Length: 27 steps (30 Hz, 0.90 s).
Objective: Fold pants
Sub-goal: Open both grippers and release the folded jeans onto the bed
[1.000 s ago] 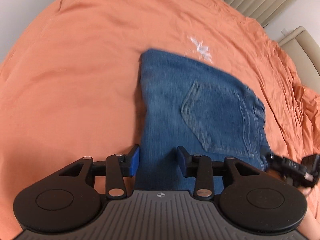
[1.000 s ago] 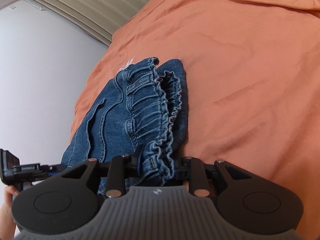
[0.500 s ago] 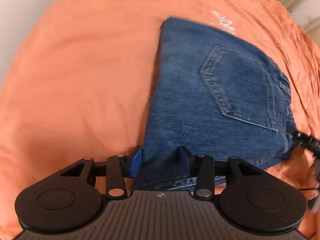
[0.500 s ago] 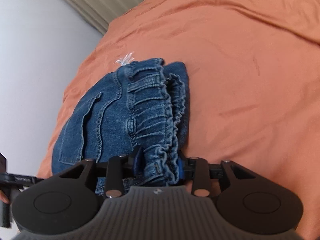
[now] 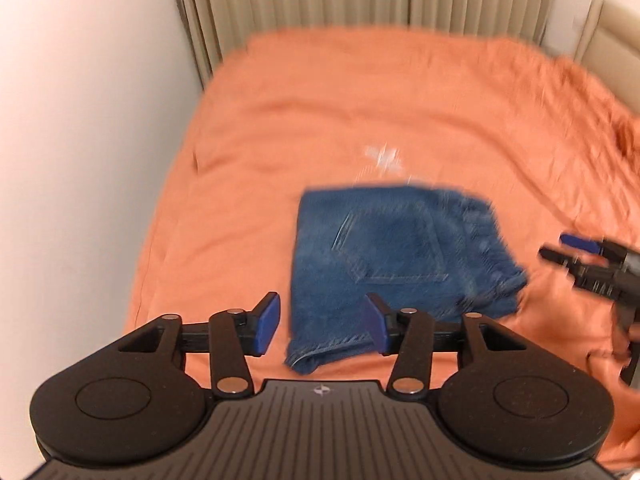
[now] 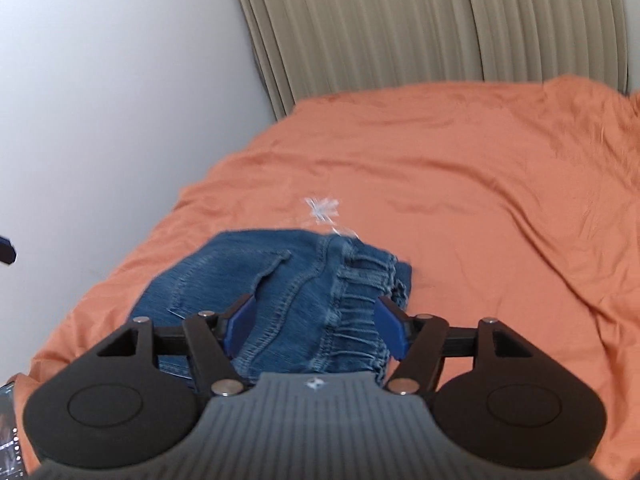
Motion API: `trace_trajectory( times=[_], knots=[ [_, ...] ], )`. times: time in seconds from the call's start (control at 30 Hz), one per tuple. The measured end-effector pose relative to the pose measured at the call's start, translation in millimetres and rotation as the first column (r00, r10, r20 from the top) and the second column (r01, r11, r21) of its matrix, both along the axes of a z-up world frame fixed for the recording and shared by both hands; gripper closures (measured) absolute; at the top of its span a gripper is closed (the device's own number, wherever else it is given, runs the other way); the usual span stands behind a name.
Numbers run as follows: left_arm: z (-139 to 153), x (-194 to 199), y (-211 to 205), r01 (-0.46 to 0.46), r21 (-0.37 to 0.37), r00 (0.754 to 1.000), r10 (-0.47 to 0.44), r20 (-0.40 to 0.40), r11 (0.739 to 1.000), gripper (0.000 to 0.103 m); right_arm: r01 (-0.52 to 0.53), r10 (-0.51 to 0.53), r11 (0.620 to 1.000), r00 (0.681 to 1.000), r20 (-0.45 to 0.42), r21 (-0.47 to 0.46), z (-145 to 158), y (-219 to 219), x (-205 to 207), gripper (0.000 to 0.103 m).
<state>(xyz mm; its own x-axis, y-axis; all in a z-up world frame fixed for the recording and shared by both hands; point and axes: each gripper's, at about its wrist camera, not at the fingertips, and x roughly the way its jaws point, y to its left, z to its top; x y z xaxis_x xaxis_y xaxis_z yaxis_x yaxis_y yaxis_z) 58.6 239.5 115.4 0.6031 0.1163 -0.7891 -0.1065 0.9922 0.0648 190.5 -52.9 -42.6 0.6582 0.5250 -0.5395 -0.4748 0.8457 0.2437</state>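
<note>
The blue jeans (image 5: 400,252) lie folded into a compact rectangle on the orange bed cover (image 5: 320,112), back pocket up and elastic waistband to the right. My left gripper (image 5: 322,312) hovers above their near left corner. Its jaws are opening, and the blue pads (image 5: 266,324) touch no cloth. In the right wrist view the jeans (image 6: 288,280) show between the fingers of my right gripper (image 6: 315,310), which hangs above the waistband (image 6: 360,304). Its jaws are opening wide, clear of the denim. The right gripper (image 5: 580,256) also shows at the left wrist view's right edge.
A white wall (image 5: 80,160) runs along the bed's left side. Beige curtains (image 6: 400,32) hang behind its far end, and a beige headboard (image 5: 608,28) stands at the far right. A small white embroidered mark (image 6: 324,208) sits on the cover just beyond the jeans.
Both grippers have let go of the jeans and risen away from the bed, and their jaws have widened. The folded jeans now rest on the cover. Both views have tilted up to take in the curtains.
</note>
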Motion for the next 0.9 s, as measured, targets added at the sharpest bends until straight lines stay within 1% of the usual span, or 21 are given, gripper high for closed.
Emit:
trace_trajectory(
  times=[0.07, 0.1, 0.13, 0.23, 0.3, 0.37, 0.43, 0.47, 0.5, 0.57, 0.63, 0.7, 0.83, 0.9],
  knots=[
    [-1, -16, -16, -0.027, -0.005, 0.996, 0.027, 0.089, 1.0, 0.046, -0.001, 0.001, 1.0, 0.999, 0.051, -0.002, 12, 0, -18, 0.031],
    [-3, -23, -25, -0.04, 0.003, 0.992, 0.039, 0.122, 0.999, 0.048, -0.001, 0.001, 1.0, 0.997, 0.084, -0.005, 17, 0, -28, 0.03],
    [-6, -28, -35, -0.045, 0.02, 0.989, 0.041, 0.142, 0.999, 0.048, -0.001, 0.002, 1.0, 0.993, 0.118, -0.01, 22, 0, -39, 0.03],
    [-22, -41, -66, -0.035, 0.072, 0.985, 0.022, 0.173, 0.997, 0.048, 0.002, 0.008, 0.999, 0.978, 0.207, -0.048, 34, 0, -70, 0.023],
    [-29, -50, -81, -0.045, 0.077, 0.977, 0.028, 0.211, 0.996, 0.048, 0.01, 0.004, 0.999, 0.966, 0.257, -0.052, 40, -3, -89, 0.023],
    [-37, -57, -92, -0.083, 0.046, 0.956, 0.067, 0.285, 0.995, 0.048, 0.007, 0.004, 0.999, 0.962, 0.273, -0.036, 44, -6, -104, 0.023],
    [-45, -65, -101, -0.111, 0.034, 0.938, 0.094, 0.333, 0.993, 0.043, 0.014, -0.006, 0.999, 0.965, 0.263, -0.029, 45, -8, -116, 0.023],
    [-50, -66, -106, -0.123, 0.032, 0.936, 0.106, 0.336, 0.992, 0.036, 0.017, -0.008, 0.999, 0.967, 0.255, -0.034, 43, -8, -120, 0.023],
    [-57, -64, -109, -0.133, 0.026, 0.938, 0.118, 0.326, 0.991, 0.025, 0.018, -0.006, 0.999, 0.969, 0.248, -0.047, 41, -8, -123, 0.023],
    [-74, -59, -112, -0.161, 0.015, 0.943, 0.149, 0.298, 0.987, 0.019, 0.027, -0.006, 0.996, 0.971, 0.239, -0.085, 33, -5, -128, 0.023],
    [-89, -55, -116, -0.205, 0.01, 0.941, 0.194, 0.276, 0.979, 0.019, 0.029, -0.003, 0.994, 0.973, 0.231, -0.108, 21, -4, -130, 0.023],
    [-104, -50, -119, -0.244, 0.017, 0.939, 0.232, 0.255, 0.97, 0.019, 0.043, -0.014, 0.989, 0.979, 0.202, -0.14, 7, 0, -127, 0.023],
    [-122, -45, -124, -0.225, 0.006, 0.952, 0.218, 0.215, 0.974, 0.019, 0.061, -0.038, 0.988, 0.987, 0.159, -0.142, -13, 0, -120, 0.023],
    [-126, -46, -129, -0.218, 0.021, 0.957, 0.209, 0.202, 0.976, 0.019, 0.061, -0.042, 0.989, 0.989, 0.141, -0.133, -18, 0, -118, 0.023]
  ],
)
